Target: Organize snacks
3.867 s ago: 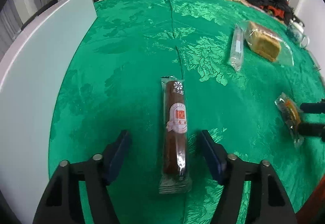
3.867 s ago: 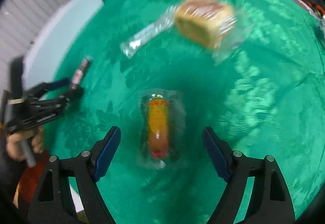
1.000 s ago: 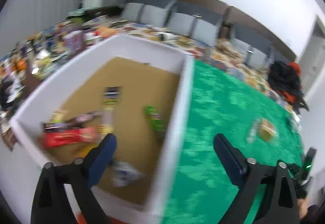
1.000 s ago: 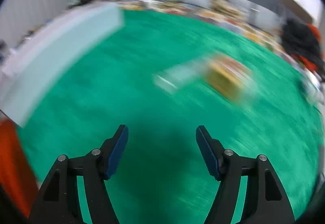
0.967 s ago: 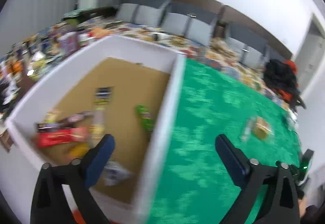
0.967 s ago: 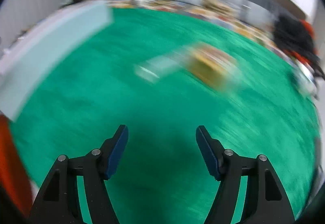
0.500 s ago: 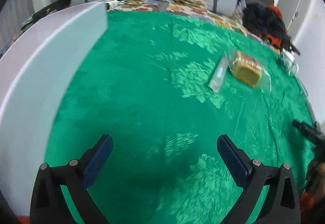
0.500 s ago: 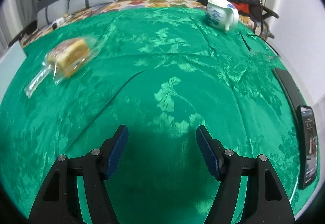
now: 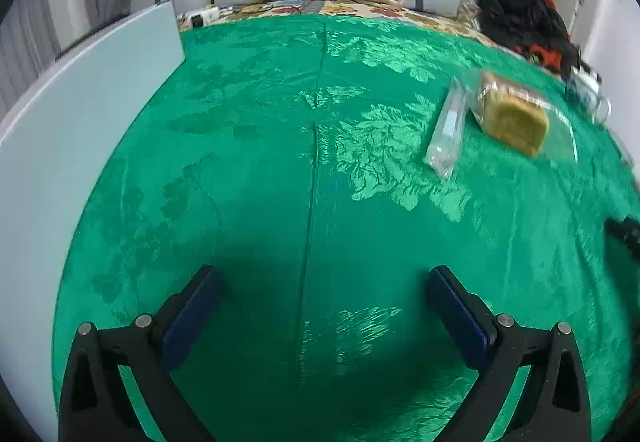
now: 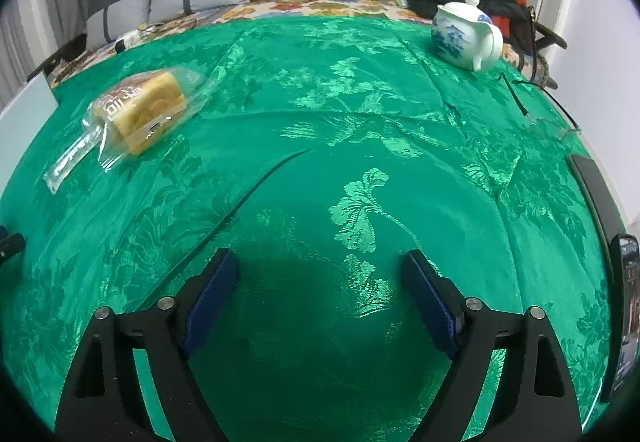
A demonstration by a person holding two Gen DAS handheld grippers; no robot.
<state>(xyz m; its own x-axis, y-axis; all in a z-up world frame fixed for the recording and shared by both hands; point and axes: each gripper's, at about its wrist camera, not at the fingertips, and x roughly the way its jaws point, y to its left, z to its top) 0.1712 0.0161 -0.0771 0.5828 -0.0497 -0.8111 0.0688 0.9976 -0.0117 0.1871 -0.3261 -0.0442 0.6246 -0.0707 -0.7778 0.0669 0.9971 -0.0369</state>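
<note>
Lying far beyond both wide-spread empty jaws: bagged bread (image 9: 514, 117) (image 10: 142, 109).

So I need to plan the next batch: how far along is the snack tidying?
Nothing is in hand: the left gripper and right gripper are both open and empty. Left on the green cloth: the bagged bread and the clear slim packet beside it. The white box interior isn't visible.
</note>
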